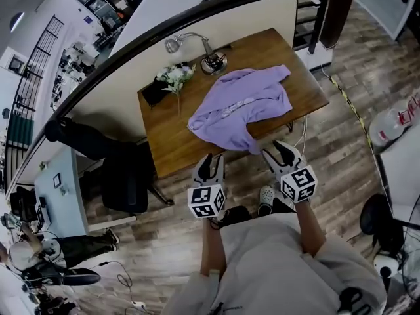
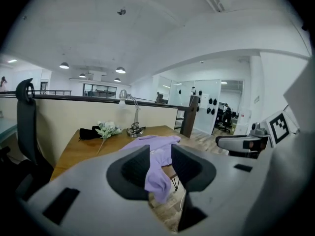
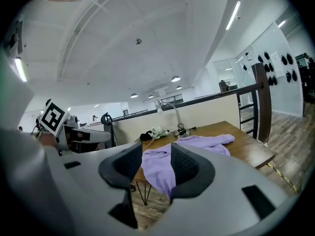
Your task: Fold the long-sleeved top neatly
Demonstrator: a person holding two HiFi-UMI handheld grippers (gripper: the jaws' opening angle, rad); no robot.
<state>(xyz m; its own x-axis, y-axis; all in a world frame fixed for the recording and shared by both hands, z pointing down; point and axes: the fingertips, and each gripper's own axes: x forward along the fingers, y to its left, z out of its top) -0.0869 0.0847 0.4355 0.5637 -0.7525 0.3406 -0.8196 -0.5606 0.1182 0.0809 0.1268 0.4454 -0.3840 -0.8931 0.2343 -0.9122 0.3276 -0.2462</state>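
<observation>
A lilac long-sleeved top [image 1: 243, 104] lies crumpled on the wooden table [image 1: 164, 143], and part of it hangs over the near edge. My left gripper [image 1: 210, 161] hovers just short of that edge, to the left of the hanging part, jaws apart and empty. My right gripper [image 1: 279, 151] is held to the right of the hanging part, also open with nothing in it. In the left gripper view the top [image 2: 157, 154] shows beyond the gap of the left gripper [image 2: 160, 163]. In the right gripper view the top [image 3: 197, 142] lies ahead of the right gripper [image 3: 156, 163].
A desk lamp [image 1: 207, 54], a bunch of white flowers [image 1: 174, 77] and a black item [image 1: 154, 90] sit at the table's far side. A black office chair [image 1: 125, 176] stands left of the table. A dark railing [image 1: 197, 18] runs behind it.
</observation>
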